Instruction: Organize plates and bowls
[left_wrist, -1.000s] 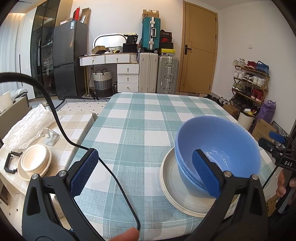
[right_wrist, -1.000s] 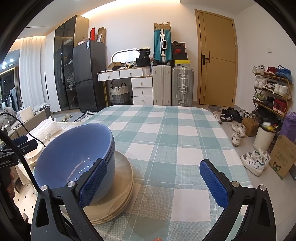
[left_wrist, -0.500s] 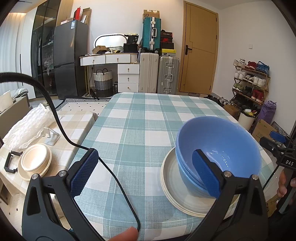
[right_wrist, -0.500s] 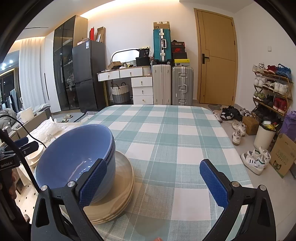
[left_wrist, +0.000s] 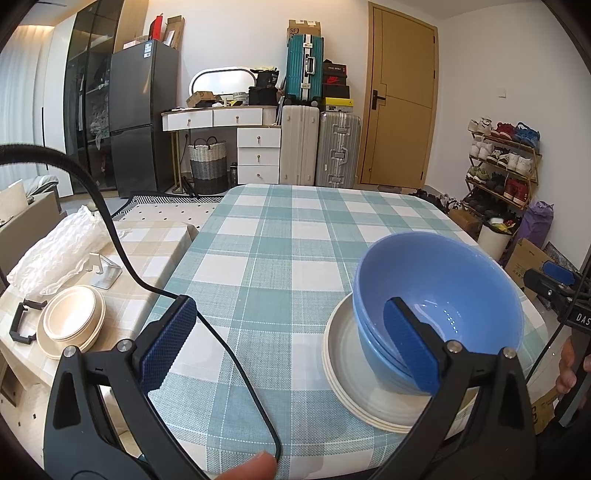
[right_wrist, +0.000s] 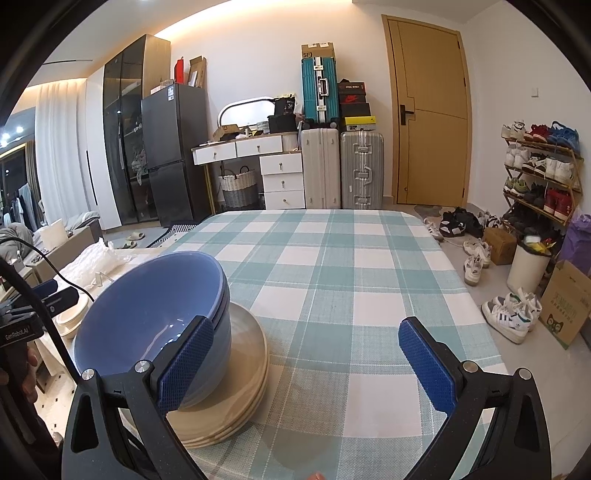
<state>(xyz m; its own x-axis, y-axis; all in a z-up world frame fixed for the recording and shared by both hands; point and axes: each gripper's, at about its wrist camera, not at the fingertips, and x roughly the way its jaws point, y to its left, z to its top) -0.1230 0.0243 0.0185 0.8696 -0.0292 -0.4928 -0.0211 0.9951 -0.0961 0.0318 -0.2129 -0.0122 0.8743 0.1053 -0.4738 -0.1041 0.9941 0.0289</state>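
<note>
Glossy blue bowls (left_wrist: 443, 295) nest on smooth cream plates (left_wrist: 347, 354) over a matt woven checked tablecloth (left_wrist: 295, 236).

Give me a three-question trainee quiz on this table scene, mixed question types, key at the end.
1. True or false: the blue bowls sit on the stack of cream plates.
2. The left gripper is: A) open and empty B) shut on a bowl C) shut on a plate.
3. Fill in: the smaller cream dishes lie on the ___ table, to the left of the checked one.

Key: 1 true; 2 A; 3 side.
</note>
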